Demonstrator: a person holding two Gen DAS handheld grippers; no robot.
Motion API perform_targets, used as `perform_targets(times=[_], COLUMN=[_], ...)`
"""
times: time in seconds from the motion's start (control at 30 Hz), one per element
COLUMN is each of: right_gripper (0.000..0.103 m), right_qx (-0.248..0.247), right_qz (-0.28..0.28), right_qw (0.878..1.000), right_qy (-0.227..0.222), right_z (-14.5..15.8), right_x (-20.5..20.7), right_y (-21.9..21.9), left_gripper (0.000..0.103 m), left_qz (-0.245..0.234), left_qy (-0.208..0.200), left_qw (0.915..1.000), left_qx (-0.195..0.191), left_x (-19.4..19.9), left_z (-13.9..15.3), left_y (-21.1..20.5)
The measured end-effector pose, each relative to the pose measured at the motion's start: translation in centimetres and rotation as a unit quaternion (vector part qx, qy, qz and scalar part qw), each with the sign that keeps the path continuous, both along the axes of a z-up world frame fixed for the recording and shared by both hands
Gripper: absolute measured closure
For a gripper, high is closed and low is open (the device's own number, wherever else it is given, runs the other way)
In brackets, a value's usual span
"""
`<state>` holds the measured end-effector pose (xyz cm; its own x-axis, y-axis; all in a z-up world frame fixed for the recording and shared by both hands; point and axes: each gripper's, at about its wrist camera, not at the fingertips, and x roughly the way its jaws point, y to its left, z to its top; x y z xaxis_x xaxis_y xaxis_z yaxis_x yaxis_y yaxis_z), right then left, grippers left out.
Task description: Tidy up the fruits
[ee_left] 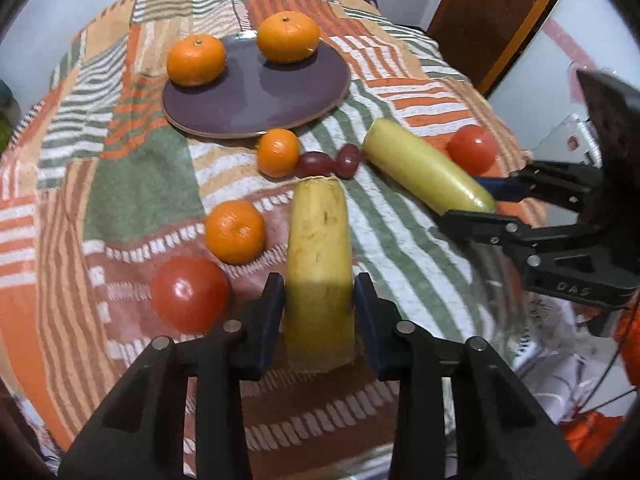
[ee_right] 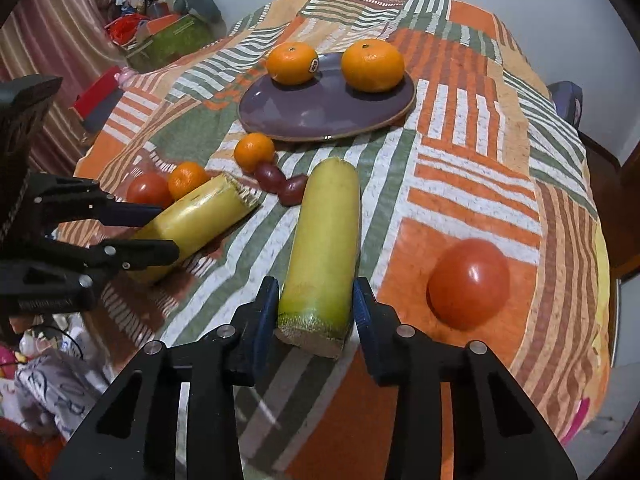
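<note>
Only the right wrist view shows the right claw's point(ee_right: 316, 300) banana's point(ee_right: 324, 236) cut end.

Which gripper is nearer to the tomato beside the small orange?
Left. The left gripper sits just beside that tomato, around a yellow piece. The right gripper is farther, across the cloth.

Bright indoor light, glare spots on the plate point(ee_left: 256, 92), soft shadows, fisheye-bent dark edges, slight blur.
</note>
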<state>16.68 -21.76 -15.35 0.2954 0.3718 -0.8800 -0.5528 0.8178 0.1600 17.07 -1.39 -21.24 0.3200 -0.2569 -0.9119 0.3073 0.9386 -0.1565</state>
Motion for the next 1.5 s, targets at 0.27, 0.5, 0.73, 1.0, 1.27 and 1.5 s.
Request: perform_targets(times=[0.27,0.5,0.73,1.0,1.27,1.5], right_gripper=[0.068,0.068,0.068,0.068,0.069,0.069], right_qx=[0.02,0.006,0.002,0.006,0.02,0.032], right_qz=[-0.013,-0.018,-0.021,-0.016,-0.029,-0.036], right_qw=[1.0,1.0,1.0,1.0,0.999,0.999], right_qy=[0.014,0.005,0.012,0.005,0.0,-0.006], right_z=[0.1,-0.6,-2.0,-2.2,-2.0,-1.2], right_x=[1.1,2.7,3.2,3.1,2.9,2.5], right_y=[0.1,1.2,1.6,1.5,1.2,0.6], left_gripper=[0.066,0.065,0.065,0.06,0.064,0.064], left_qz=[0.0,0.01,0.008,0.018,0.017,0.017], left_qy=[0.001,0.003,-0.013,-0.008,-0.015,-0.025], left_qw=[0.9995,0.9997,0.9991,0.9995,0.999,0.9987], left_qx=[0.033,0.023,0.04,0.025,0.04,0.04], left_x=[0.5,1.6,2.3,3.7,3.6,2.8], left_z=[-1.5,-2.3,-2.6,-3.0,-2.8,-2.1], left_y=[-0.8,-0.8,-1.7,-1.9,-2.1,-2.0])
